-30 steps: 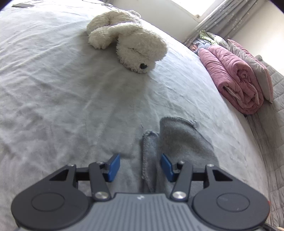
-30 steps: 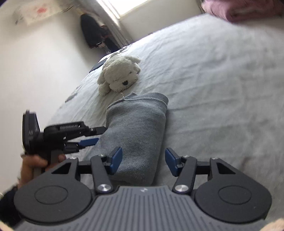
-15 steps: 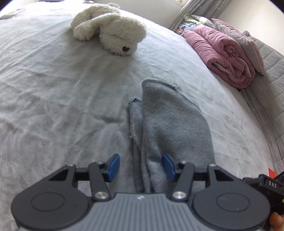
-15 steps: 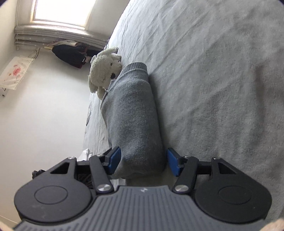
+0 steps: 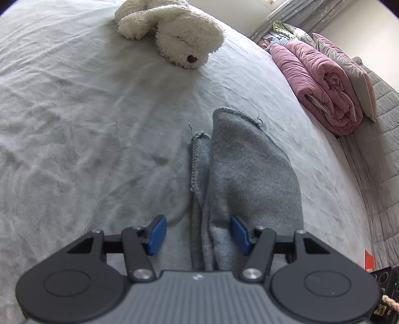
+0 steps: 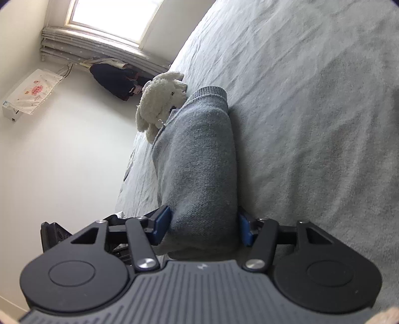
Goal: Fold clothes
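A grey knitted garment (image 5: 244, 169) lies folded into a long narrow bundle on the grey bed sheet (image 5: 74, 124). My left gripper (image 5: 198, 235) is open, its blue pads (image 5: 157, 234) straddling the near left edge of the bundle, where a stitched hem shows. In the right wrist view the same garment (image 6: 199, 162) runs away from the camera. My right gripper (image 6: 202, 228) is open, with the thick near end of the bundle filling the space between its pads (image 6: 162, 224). The camera is rolled, so the bed looks tilted.
A white plush dog (image 5: 174, 32) lies beyond the garment's far end, also visible as the plush dog (image 6: 159, 107). A rolled pink quilt (image 5: 321, 82) and a pillow sit at the right bed edge. A wall, a window (image 6: 109, 15) and dark clothes are beyond the bed.
The right gripper has rolled sideways and pushed forward so the garment's near end now sits between its pads. The left gripper has shifted a little along the bundle's left edge, still open.
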